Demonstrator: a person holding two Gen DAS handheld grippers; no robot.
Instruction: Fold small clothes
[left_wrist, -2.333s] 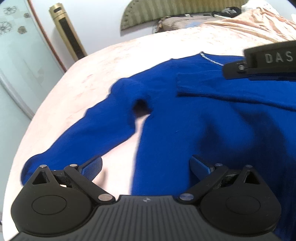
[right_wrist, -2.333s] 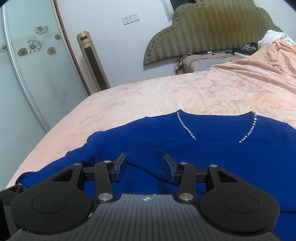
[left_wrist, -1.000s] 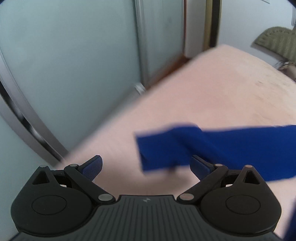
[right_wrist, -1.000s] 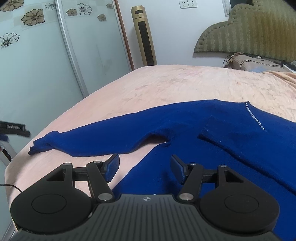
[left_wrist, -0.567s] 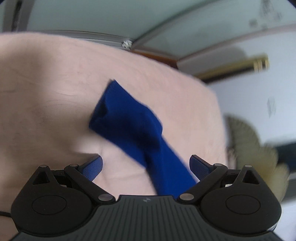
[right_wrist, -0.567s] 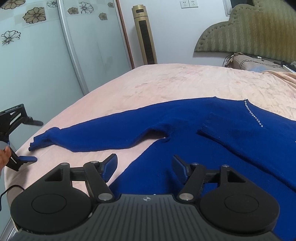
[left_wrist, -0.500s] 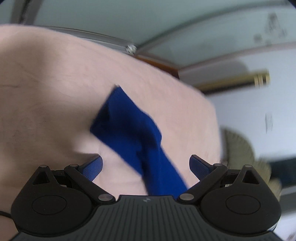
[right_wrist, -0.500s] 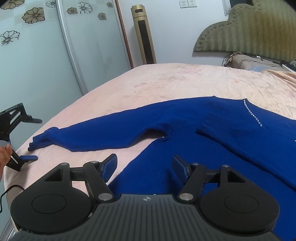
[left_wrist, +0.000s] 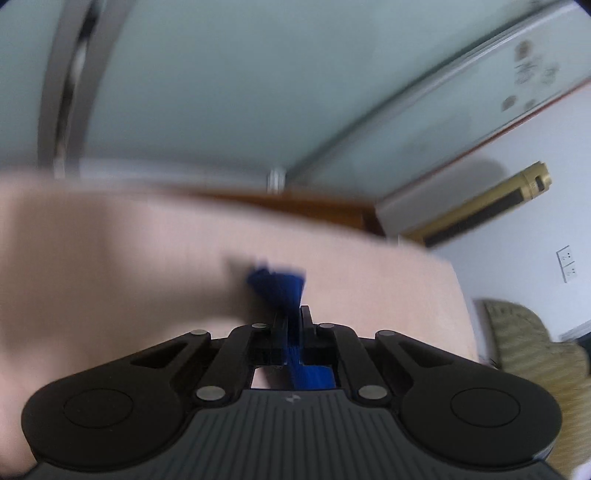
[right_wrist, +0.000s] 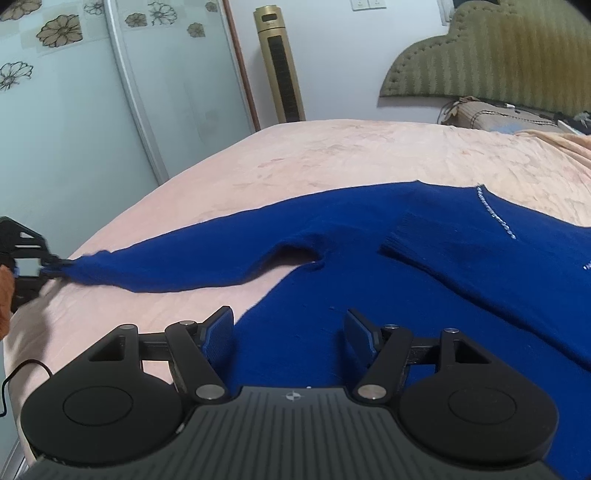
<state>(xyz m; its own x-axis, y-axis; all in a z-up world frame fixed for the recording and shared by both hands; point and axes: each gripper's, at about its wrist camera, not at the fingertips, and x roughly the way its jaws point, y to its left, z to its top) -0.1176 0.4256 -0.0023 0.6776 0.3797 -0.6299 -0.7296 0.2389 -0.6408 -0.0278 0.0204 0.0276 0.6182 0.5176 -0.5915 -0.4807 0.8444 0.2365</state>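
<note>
A royal-blue sweater (right_wrist: 424, 258) with a beaded neckline lies flat on the pink bedspread (right_wrist: 332, 155). One sleeve is folded across its chest; the other sleeve (right_wrist: 177, 266) stretches out to the left. My left gripper (left_wrist: 293, 314) is shut on that sleeve's cuff (left_wrist: 277, 284), which bunches out beyond the jaws; it also shows at the left edge of the right wrist view (right_wrist: 40, 264), at the bed's corner. My right gripper (right_wrist: 290, 328) is open and empty, hovering over the sweater's side below the armpit.
The bed's left edge and corner lie just beyond the cuff. Frosted sliding wardrobe doors (right_wrist: 74, 110) stand to the left, a gold tower fan (right_wrist: 282, 66) by the wall, an olive headboard (right_wrist: 498, 55) and pillows at the far right. A thin black cable (right_wrist: 22, 373) trails at the lower left.
My left gripper has closed on the cuff of the outstretched sleeve, which it was open around half a second ago. The sleeve is pulled straighter. The right gripper has barely moved.
</note>
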